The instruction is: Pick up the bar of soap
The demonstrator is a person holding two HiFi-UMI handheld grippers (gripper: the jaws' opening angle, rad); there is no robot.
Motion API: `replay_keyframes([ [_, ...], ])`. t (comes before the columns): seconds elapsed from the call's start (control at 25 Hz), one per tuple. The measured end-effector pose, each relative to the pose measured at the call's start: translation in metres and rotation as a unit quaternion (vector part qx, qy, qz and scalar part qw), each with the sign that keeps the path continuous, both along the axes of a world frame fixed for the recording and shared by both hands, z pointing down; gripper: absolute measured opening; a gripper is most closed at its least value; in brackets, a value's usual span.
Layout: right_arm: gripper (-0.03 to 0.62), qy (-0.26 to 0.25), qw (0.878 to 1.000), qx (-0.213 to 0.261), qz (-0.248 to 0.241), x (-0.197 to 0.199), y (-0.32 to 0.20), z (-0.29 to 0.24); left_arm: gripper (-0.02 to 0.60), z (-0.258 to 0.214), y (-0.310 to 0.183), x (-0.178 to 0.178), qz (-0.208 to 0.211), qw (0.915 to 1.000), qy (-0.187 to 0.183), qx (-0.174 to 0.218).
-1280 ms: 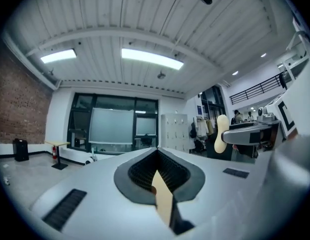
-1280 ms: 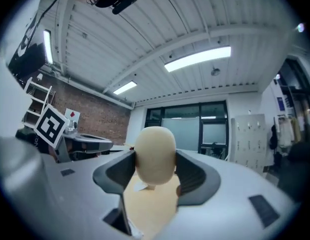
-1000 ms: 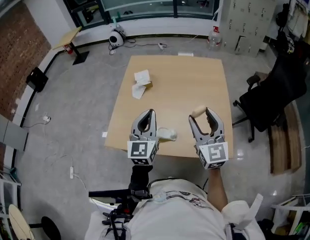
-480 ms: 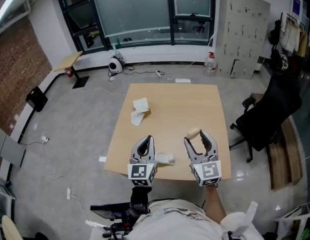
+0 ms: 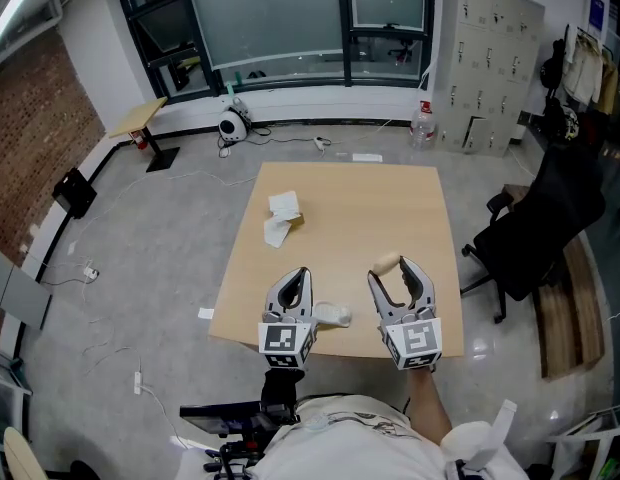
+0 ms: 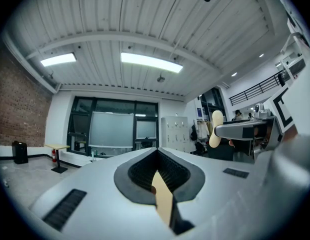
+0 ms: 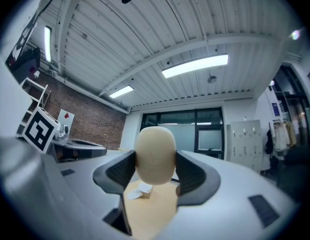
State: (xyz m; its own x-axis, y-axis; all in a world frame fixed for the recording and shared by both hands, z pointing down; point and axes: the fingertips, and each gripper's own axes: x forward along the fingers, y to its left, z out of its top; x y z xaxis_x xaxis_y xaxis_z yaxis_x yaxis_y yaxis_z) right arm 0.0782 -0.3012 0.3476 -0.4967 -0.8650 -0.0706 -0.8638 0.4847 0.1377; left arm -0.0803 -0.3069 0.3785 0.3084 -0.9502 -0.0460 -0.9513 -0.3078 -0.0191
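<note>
My right claw (image 5: 395,268) clamps the bar of soap (image 7: 155,155) just right of centre in the lower frame, clear of the worktop (image 5: 350,198). My left claw (image 5: 298,273) sits pressed together, empty.

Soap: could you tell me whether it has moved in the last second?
No: the soap stays over the table's near right part, in the right gripper.

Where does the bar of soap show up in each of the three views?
Head view: the bar of soap sits at the tips of the right gripper, lower centre.
Left gripper view: right of centre, mid-height.
Right gripper view: dead centre, clamped between the jaws.
Shared landmark: the dark-framed window.
</note>
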Motion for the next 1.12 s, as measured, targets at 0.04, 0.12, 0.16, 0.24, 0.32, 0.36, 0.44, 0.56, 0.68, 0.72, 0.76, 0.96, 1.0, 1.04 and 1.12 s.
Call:
replay_keyframes([
  [0.04, 0.253, 0.0, 1.0, 0.0, -0.001, -0.001, 0.0, 0.0, 0.005, 0.0, 0.001, 0.0, 0.0, 1.0, -0.001, 0.001],
  [0.12, 0.253, 0.0, 1.0, 0.001, -0.002, -0.003, 0.002, 0.0, 0.005, 0.0, 0.002, -0.002, -0.002, 1.0, -0.001, 0.001],
  [0.16, 0.253, 0.001, 1.0, 0.002, -0.003, -0.004, 0.002, -0.001, 0.005, -0.001, 0.002, -0.004, -0.003, 1.0, 0.0, 0.001],
  [0.24, 0.253, 0.002, 1.0, 0.004, -0.006, -0.006, 0.003, -0.003, 0.005, -0.002, 0.003, -0.007, -0.006, 1.0, 0.003, 0.0],
  [0.32, 0.253, 0.003, 1.0, 0.005, -0.008, -0.009, 0.004, -0.003, 0.005, 0.0, 0.003, -0.009, -0.009, 1.0, 0.004, -0.001],
  [0.36, 0.253, 0.003, 1.0, 0.005, -0.009, -0.01, 0.005, -0.002, 0.005, 0.0, 0.004, -0.01, -0.009, 0.9999, 0.005, -0.002],
  [0.44, 0.253, 0.003, 1.0, 0.003, -0.01, -0.009, 0.005, -0.001, 0.005, 0.001, 0.005, -0.009, -0.01, 0.9999, 0.005, -0.002],
  [0.56, 0.253, 0.003, 1.0, 0.004, -0.01, -0.01, 0.005, -0.002, 0.005, 0.0, 0.006, -0.01, -0.011, 0.9999, 0.005, -0.002],
  [0.68, 0.253, 0.003, 1.0, 0.007, -0.011, -0.012, 0.008, -0.003, 0.005, -0.001, 0.009, -0.012, -0.012, 0.9999, 0.005, -0.001],
  [0.72, 0.253, 0.004, 1.0, 0.008, -0.011, -0.013, 0.009, -0.003, 0.005, -0.001, 0.01, -0.012, -0.012, 0.9999, 0.004, 0.0],
  [0.76, 0.253, 0.005, 1.0, 0.008, -0.011, -0.013, 0.01, -0.003, 0.005, -0.001, 0.011, -0.012, -0.011, 0.9999, 0.004, 0.0],
  [0.96, 0.253, 0.011, 1.0, 0.007, -0.008, -0.015, 0.012, -0.004, 0.005, -0.003, 0.014, -0.014, -0.012, 0.9999, 0.002, 0.001],
  [1.0, 0.253, 0.011, 1.0, 0.007, -0.008, -0.016, 0.012, -0.003, 0.005, -0.003, 0.015, -0.014, -0.012, 0.9999, 0.002, 0.001],
  [1.04, 0.253, 0.011, 1.0, 0.008, -0.009, -0.016, 0.013, -0.003, 0.005, -0.003, 0.016, -0.014, -0.011, 0.9999, 0.002, 0.001],
  [1.12, 0.253, 0.01, 1.0, 0.009, -0.01, -0.017, 0.015, -0.003, 0.005, -0.003, 0.017, -0.014, -0.011, 0.9999, 0.003, 0.001],
])
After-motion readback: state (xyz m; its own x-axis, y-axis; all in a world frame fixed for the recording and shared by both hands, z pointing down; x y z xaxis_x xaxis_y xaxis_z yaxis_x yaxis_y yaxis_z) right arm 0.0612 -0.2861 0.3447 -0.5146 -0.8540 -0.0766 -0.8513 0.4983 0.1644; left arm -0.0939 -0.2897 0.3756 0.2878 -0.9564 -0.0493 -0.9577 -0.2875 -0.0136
